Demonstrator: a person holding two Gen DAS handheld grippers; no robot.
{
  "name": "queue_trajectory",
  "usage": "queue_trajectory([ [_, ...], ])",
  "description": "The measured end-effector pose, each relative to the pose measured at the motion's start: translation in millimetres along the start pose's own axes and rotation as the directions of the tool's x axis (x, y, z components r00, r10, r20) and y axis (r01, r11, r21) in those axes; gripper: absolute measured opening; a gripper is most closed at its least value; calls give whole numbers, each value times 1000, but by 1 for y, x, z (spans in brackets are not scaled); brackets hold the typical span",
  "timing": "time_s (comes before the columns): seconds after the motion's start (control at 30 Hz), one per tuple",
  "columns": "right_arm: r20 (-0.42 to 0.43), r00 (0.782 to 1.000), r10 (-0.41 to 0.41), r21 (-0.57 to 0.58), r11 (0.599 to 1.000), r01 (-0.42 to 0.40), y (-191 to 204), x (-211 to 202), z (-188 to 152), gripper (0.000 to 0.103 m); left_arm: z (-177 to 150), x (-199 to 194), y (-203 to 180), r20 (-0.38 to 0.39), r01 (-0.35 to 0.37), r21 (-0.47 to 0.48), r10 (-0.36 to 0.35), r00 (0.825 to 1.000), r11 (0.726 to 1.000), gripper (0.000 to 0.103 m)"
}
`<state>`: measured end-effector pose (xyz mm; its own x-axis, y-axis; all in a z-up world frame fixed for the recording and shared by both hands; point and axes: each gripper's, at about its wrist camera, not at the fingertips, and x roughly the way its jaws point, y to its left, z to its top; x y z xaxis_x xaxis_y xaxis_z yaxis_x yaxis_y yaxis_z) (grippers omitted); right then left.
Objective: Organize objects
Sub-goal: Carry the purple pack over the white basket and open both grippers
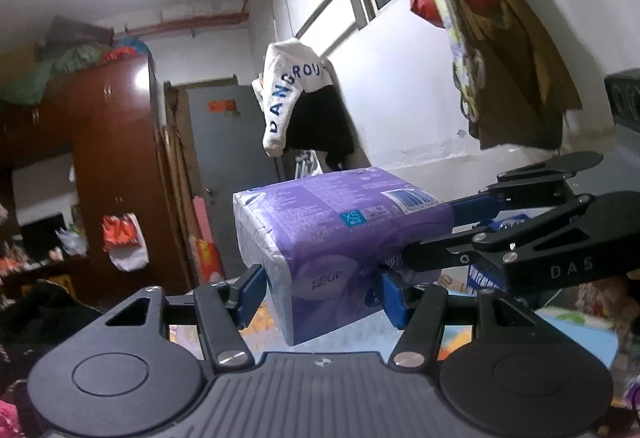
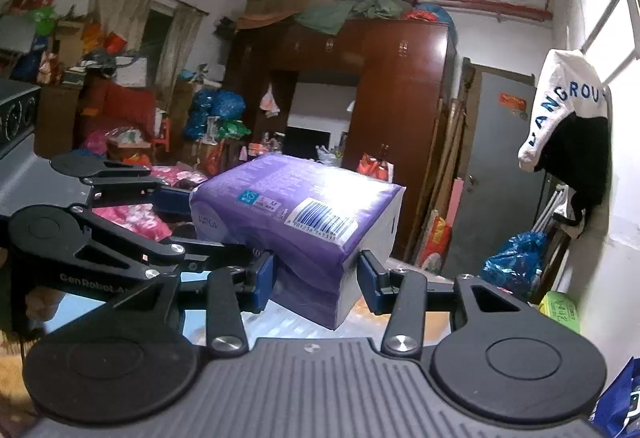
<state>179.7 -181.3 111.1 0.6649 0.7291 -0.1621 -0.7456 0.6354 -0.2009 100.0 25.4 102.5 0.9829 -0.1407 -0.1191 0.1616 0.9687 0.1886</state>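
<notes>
A purple and white soft pack with a barcode and an XS label is held up in the air between both grippers. My left gripper is shut on one end of it, blue pads pressed on both sides. My right gripper is shut on the other end of the same pack. In the left wrist view the right gripper reaches in from the right. In the right wrist view the left gripper reaches in from the left.
A brown wardrobe and a grey door stand ahead. A white jacket with blue letters hangs on the right wall. Bags and clothes are piled around the room. A patterned surface lies below.
</notes>
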Motion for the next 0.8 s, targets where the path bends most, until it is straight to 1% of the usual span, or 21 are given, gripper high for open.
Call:
queue_trajectory([
  [0.1,-23,1000,-19,19,1000,20,-13,18,12,48,18,26,11,-17,7,-1,-7,1000,1000,63],
  [0.2,-64,997,-40,28,999,41,-22,40,14,48,23,53,18,-50,9,1,-9,999,1000,63],
  [0.27,-108,993,-51,38,998,55,-28,60,9,48,19,72,23,-88,15,-13,-16,996,1000,63],
  [0.33,-157,986,-53,50,997,61,-36,78,3,47,12,93,26,-141,19,-20,-21,990,1000,63],
  [0.43,-210,977,-23,117,992,49,-51,101,-12,47,2,121,37,-207,30,-70,-44,977,997,63],
  [0.53,-249,968,-3,146,988,40,-59,112,-22,47,-9,139,41,-262,26,-84,-48,964,996,62],
  [0.57,-262,965,6,151,988,35,-60,115,-26,47,-11,143,41,-272,19,-72,-38,962,997,62],
  [0.63,-271,963,6,148,988,35,-60,118,-30,50,-13,143,38,-266,-13,-33,4,964,999,66],
  [0.67,-263,965,-22,143,988,61,-59,114,-32,60,-13,141,36,-251,-44,-15,38,967,999,75],
  [0.7,-252,967,-48,145,986,87,-60,108,-34,75,-13,137,35,-228,-84,-2,81,970,996,88],
  [0.73,-232,970,-70,157,982,108,-62,99,-35,86,-13,131,36,-202,-113,0,110,973,994,94],
  [0.77,-216,973,-80,170,978,118,-65,92,-37,103,-13,124,38,-176,-129,-14,125,977,991,102],
  [0.8,-195,976,-99,184,974,136,-66,82,-38,103,-11,115,40,-150,-134,-38,127,980,990,103],
])
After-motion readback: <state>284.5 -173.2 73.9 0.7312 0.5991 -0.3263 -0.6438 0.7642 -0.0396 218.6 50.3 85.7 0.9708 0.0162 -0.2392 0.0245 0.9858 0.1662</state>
